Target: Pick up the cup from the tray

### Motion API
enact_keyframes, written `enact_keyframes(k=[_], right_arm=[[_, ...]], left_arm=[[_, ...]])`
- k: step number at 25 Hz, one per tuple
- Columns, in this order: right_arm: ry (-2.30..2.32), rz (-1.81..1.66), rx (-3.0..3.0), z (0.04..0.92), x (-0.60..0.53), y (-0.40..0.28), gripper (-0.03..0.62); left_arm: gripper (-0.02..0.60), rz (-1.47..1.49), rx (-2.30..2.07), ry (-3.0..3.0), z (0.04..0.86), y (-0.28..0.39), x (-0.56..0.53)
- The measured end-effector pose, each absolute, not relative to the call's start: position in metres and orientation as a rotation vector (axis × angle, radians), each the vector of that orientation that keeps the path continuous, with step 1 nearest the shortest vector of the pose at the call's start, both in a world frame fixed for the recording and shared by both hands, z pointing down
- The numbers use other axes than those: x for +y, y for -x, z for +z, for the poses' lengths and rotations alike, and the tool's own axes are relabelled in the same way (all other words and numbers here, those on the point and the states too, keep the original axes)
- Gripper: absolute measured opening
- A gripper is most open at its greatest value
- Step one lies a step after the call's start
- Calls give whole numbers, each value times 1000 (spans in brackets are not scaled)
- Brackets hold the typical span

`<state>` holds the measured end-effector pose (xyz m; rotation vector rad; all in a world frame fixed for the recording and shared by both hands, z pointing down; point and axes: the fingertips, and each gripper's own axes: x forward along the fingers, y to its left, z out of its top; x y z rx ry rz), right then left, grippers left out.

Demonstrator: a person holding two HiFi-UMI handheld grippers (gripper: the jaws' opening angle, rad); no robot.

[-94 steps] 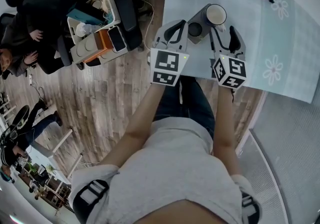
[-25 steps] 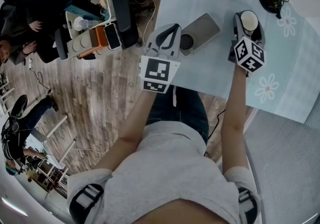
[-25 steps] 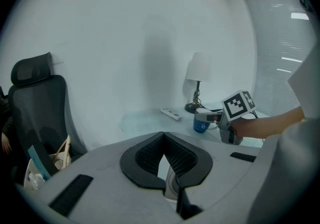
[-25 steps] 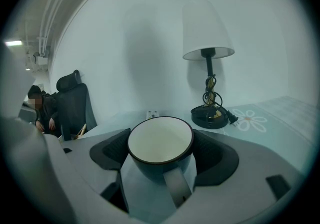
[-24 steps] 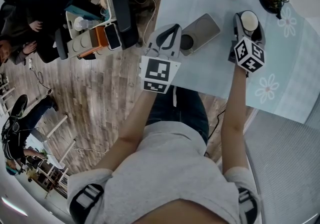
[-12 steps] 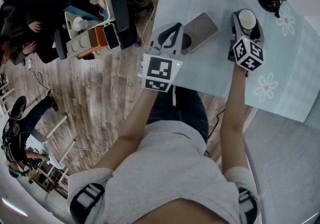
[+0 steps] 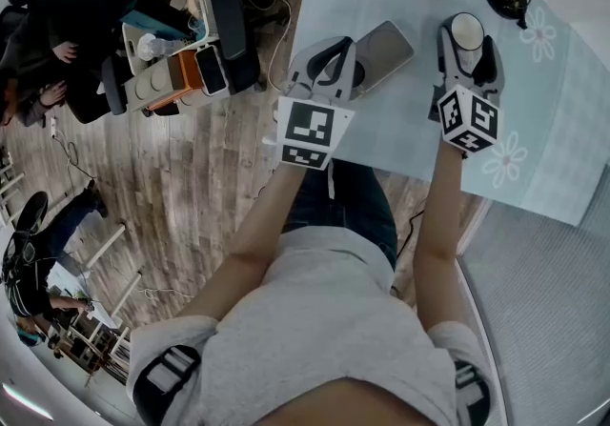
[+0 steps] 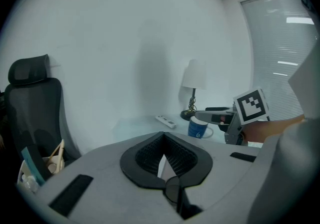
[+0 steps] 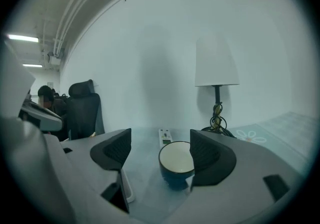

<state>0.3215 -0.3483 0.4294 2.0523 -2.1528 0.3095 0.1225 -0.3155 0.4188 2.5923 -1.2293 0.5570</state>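
Between the right gripper [image 9: 161, 144] fingers [image 9: 214, 157], cup [image 9: 176, 164] handle seems hidden.

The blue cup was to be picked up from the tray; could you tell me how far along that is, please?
Done: the blue cup stands on the tablecloth, off the grey tray. In hand: the right gripper's tongs stand open on either side of the cup; the left gripper is shut on the tray's edge. Left: apparently only drawing the right gripper clear of the cup.
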Motion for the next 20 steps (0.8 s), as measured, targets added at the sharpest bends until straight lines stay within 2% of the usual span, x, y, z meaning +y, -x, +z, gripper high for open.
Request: enact_keyframes(k=[20], right_arm=[[-1517, 458, -2412, 490, -246, -147, 334]], left_arm=[[6, 516, -1227, -2587, 412, -86, -271]])
